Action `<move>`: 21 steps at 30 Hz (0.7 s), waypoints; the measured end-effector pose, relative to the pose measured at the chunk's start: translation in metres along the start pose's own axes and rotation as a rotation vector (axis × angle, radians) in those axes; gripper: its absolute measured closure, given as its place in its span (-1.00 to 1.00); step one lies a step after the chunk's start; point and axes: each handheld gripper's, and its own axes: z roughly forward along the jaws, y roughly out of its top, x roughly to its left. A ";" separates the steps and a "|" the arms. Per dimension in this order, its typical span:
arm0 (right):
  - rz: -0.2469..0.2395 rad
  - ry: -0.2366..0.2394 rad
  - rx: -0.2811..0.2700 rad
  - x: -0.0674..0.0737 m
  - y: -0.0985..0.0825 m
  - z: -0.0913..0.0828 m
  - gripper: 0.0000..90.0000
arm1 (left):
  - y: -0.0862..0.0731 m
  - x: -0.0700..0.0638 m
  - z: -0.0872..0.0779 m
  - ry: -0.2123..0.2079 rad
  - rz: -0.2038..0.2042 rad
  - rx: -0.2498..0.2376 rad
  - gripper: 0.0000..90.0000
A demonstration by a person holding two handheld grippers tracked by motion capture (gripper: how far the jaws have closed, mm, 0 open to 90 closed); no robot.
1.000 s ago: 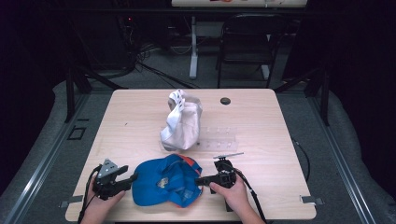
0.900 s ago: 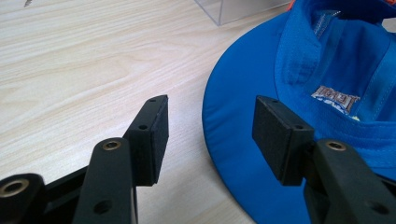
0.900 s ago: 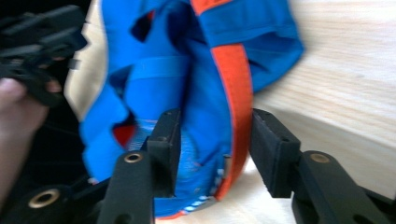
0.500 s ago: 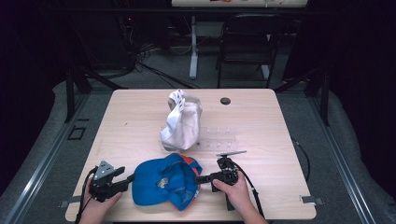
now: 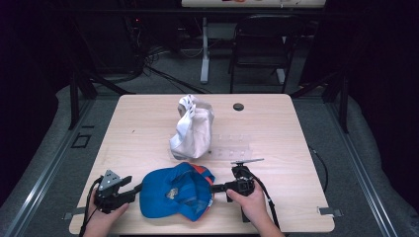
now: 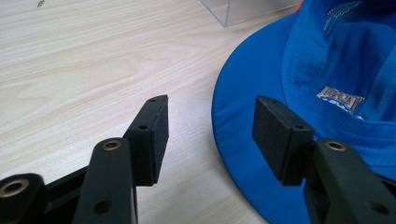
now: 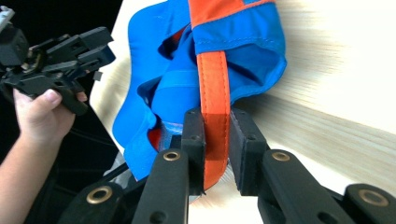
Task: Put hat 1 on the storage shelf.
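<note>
A blue cap (image 5: pixel 173 192) with an orange strap (image 7: pixel 214 79) lies near the table's front edge, between both grippers. My right gripper (image 7: pixel 215 114) has just been closing, and its pads now pinch the orange strap at the cap's right side (image 5: pixel 216 188). My left gripper (image 6: pixel 210 105) stands open at the cap's left (image 5: pixel 136 188). The edge of the blue brim (image 6: pixel 243 154) lies between its jaws, untouched by either pad. The left gripper (image 7: pixel 100 44) also appears beyond the cap in the right gripper view.
A white cloth cap (image 5: pixel 192 131) stands at the table's middle, with a clear plastic box (image 5: pixel 230 145) to its right. A small black disc (image 5: pixel 238 106) lies near the far edge. A chair (image 5: pixel 262 44) stands beyond the table.
The right gripper's jaws have closed onto the cap's right side. The left hand and the cap have stayed about where they were.
</note>
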 end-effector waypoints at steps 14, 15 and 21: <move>0.039 -0.028 -0.023 -0.004 -0.005 -0.022 0.73 | 0.005 -0.001 0.006 -0.015 0.011 0.000 0.03; 0.039 -0.028 -0.023 -0.004 -0.005 -0.022 0.73 | 0.005 -0.001 0.006 -0.015 0.011 0.000 0.03; 0.060 -0.009 -0.059 -0.005 -0.008 -0.046 0.73 | 0.009 -0.003 0.011 -0.026 0.025 -0.004 0.03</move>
